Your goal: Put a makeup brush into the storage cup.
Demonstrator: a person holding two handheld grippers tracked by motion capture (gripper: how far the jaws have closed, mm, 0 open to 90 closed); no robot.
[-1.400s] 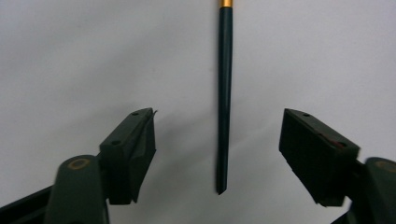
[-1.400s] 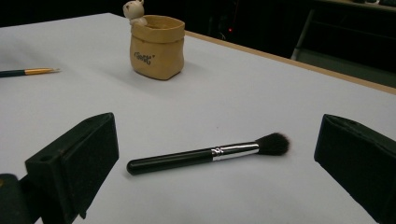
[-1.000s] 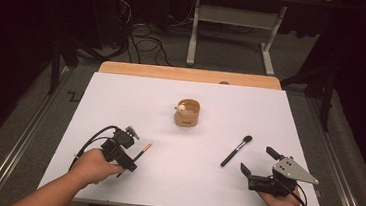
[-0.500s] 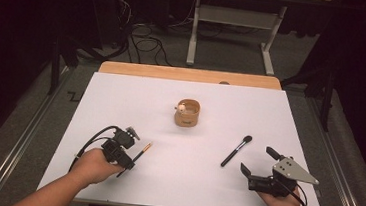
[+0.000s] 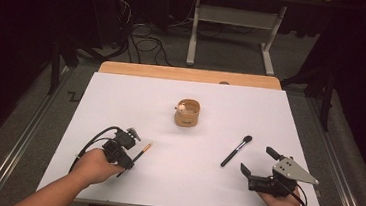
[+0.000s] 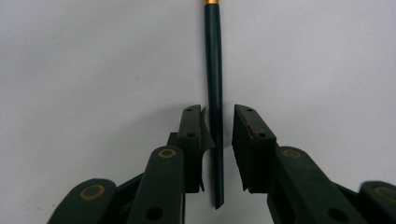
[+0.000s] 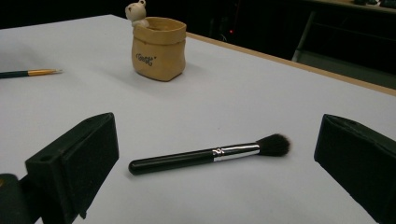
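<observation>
My left tongs (image 6: 218,128) have just been closing around the thin dark brush (image 6: 214,70) near the counter's (image 5: 121,92) front left corner, pads not yet pressing its light, stiff, slippery handle near its tail, while my right tongs (image 7: 210,154) gape empty.

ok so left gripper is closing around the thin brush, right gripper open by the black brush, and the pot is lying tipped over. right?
Not the pot: the right gripper view shows it standing upright. The rest holds: left gripper has been closing around the thin brush, right gripper open by the black brush.
</observation>
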